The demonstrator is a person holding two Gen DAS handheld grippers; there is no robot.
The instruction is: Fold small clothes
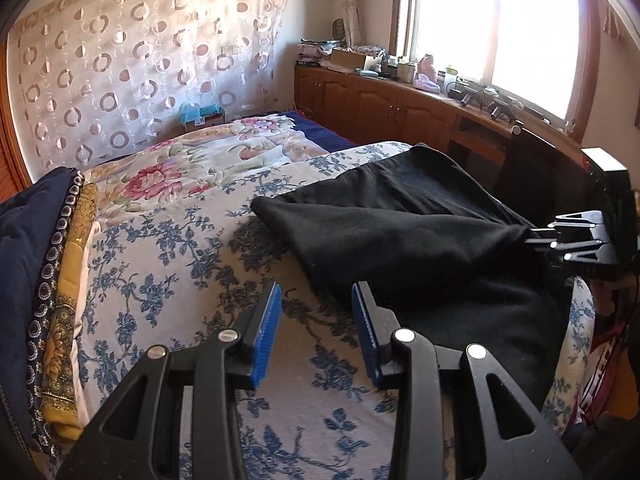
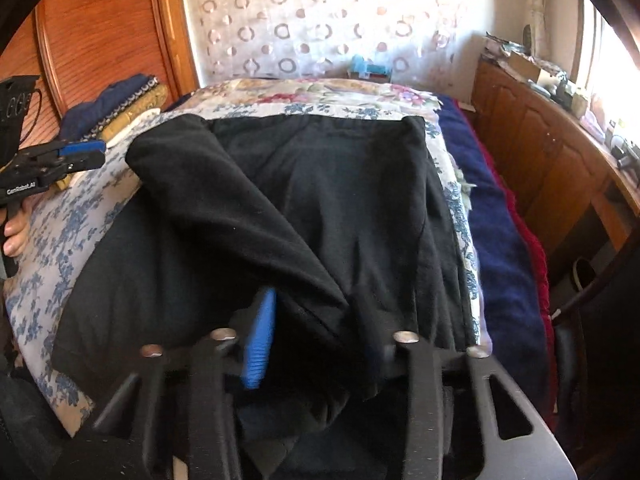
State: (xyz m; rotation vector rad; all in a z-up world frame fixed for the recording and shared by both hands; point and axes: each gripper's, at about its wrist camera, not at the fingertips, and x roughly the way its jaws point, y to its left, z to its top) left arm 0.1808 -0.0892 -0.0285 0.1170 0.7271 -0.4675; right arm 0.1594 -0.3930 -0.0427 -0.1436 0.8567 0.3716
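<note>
Right gripper (image 2: 316, 328): blue-padded black jaws clamped on a bunched fold of the black knit garment (image 2: 304, 200); grip plain only from the left wrist view.
Left gripper (image 1: 316, 328): partly open, empty, over bare bedspread.
Garment: spread on the blue-floral white bedspread (image 1: 160, 264), one corner lifted.
Room: wooden cabinets (image 1: 376, 108), bright window (image 1: 492, 28).

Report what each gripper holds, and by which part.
The right gripper pinches the black garment by a bunched fold at its near edge. The left gripper holds nothing; its jaws stand apart over the bedsheet.
</note>
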